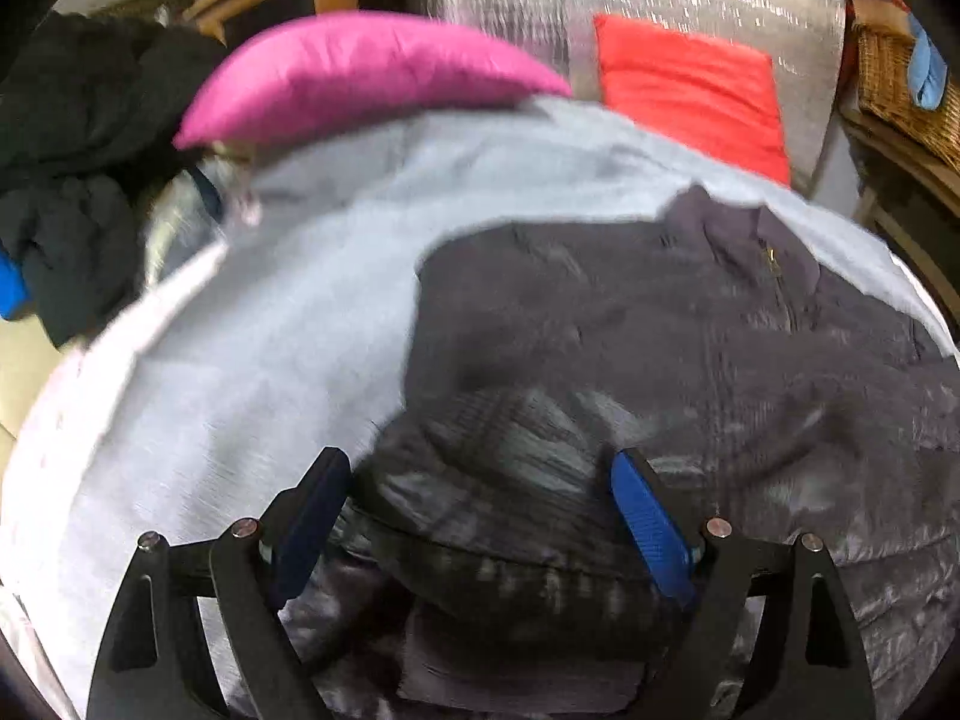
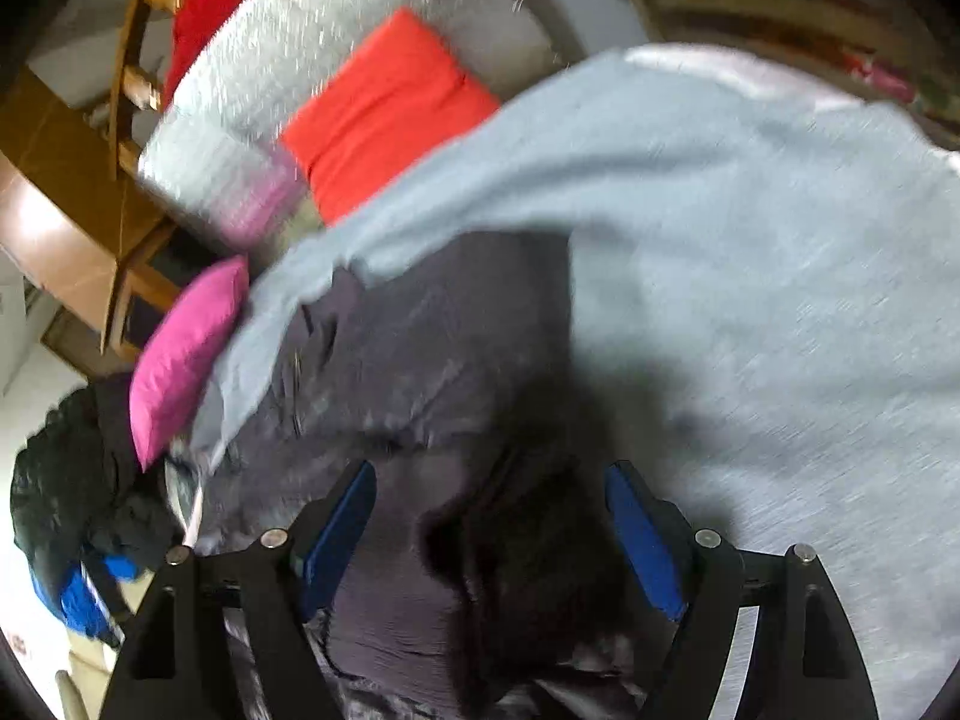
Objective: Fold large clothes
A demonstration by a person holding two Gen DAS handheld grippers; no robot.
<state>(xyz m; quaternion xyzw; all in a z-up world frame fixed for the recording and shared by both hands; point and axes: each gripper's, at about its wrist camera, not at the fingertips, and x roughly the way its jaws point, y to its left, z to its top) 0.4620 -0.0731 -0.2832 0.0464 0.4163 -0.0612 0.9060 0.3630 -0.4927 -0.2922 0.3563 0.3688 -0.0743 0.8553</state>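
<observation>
Left tongs point(image 1: 480, 504) are spread wide over the hem of the dark puffer jacket point(image 1: 690, 348), nothing pinched between the blue pads point(image 1: 651, 531). Right tongs point(image 2: 489, 516) are spread too, hovering over a dark fold of the same jacket point(image 2: 420, 330). It lies on a pale grey sheet point(image 1: 252, 336) covering the sofa, collar toward the back edge near the pink cushion point(image 1: 354, 69) and red cushion point(image 1: 696, 90). Everything's motion-blurred.
</observation>
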